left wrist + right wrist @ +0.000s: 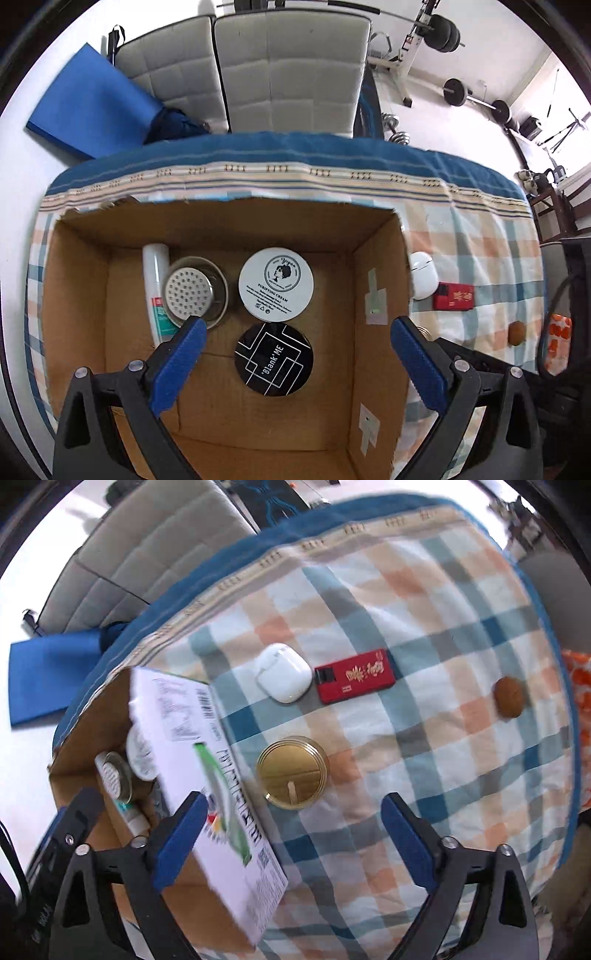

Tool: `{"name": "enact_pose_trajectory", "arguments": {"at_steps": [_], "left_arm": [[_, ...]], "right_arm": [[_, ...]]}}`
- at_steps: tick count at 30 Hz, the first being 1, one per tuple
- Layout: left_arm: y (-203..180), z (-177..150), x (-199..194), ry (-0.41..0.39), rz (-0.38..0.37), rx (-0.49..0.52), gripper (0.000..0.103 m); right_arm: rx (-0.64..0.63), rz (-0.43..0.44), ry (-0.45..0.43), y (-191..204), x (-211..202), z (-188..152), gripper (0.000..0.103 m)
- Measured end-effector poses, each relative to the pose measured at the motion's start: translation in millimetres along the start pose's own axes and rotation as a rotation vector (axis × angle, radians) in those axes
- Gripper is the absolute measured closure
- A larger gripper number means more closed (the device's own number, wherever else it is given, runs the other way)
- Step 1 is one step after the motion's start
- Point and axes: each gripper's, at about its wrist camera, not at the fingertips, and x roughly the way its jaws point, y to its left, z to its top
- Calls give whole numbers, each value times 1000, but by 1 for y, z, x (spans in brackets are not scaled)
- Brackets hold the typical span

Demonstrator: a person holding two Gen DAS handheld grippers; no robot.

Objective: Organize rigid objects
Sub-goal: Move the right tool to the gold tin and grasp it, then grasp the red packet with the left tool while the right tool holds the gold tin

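A cardboard box (380, 266) sits on the checked tablecloth and holds a black round tin (274, 359), a white cream jar (276, 283), a metal strainer cup (195, 291) and a white tube (154, 280). My left gripper (295, 339) hangs open above the box with nothing between its blue pads. My right gripper (291, 821) is open over the cloth just in front of a gold round tin (292, 777), beside the box (207, 760). Farther out lie a white earbud case (283, 672), a red flat box (355, 675) and a brown round object (509, 696).
The checked tablecloth (424, 757) ends at a blue border at the far edge. Grey padded chairs (291, 70) stand behind the table, and a blue mat (88, 99) lies on the floor. Barbells and a rack (443, 37) are at the back right.
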Motion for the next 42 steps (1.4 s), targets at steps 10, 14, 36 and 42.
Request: {"name": "enact_pose_trajectory", "arguments": {"at_steps": [10, 14, 36, 42], "left_arm": [[19, -3, 23, 41, 31, -64, 1], [22, -2, 17, 32, 42, -67, 1], [-158, 45, 1, -30, -11, 328, 1], [-195, 37, 68, 143, -28, 432, 1]], "right_arm": [[64, 8, 124, -4, 88, 21, 31], [34, -42, 138, 1, 96, 22, 33], [13, -208, 101, -145, 44, 13, 34], [77, -56, 169, -181, 46, 0, 27]]}}
